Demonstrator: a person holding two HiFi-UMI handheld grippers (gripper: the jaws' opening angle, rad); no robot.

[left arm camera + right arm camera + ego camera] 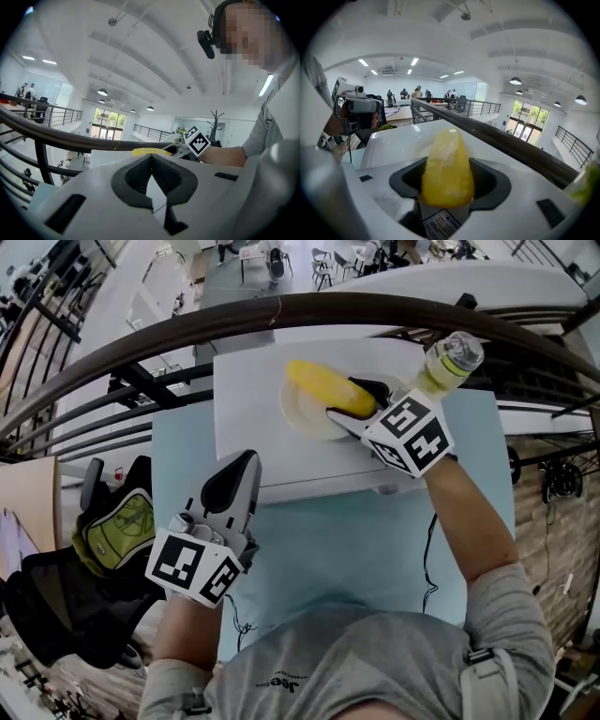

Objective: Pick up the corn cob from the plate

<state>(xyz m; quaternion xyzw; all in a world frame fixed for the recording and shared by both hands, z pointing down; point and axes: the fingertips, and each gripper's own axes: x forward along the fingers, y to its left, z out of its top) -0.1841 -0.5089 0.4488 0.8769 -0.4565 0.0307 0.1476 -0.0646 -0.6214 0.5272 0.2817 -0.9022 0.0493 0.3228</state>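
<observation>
one pale blue table (375, 549) fills most of your view, with a dark curved railing (187, 324) crossing beyond its far side. a white raised board (246, 399) sits on the far half of the table, and a dark backpack (112, 531) lies off the left edge, down low.

your left gripper (242, 470) hovers at the near left, by the board's near edge. its jaws are pressed together with nothing between them, so it has no part in the work right now.

your right gripper (361, 401) reaches over the far right of the board. its jaws are closed on the corn cob (323, 388), gripping the end nearest you, and the rest of the cob points away to the far left over the plate (298, 413). i cannot tell whether the cob has cleared the plate or rests on it. a clear bottle (448, 362) stands just right of that gripper, at the far right.

my worry is the grip point: with only one end pinched, the long free end could droop or swivel between the pads as you lift, and the rounded cob could slide out. a quick or tilted lift would make that likelier. pulling back to the right could also knock the bottle over, since it stands so close.
</observation>
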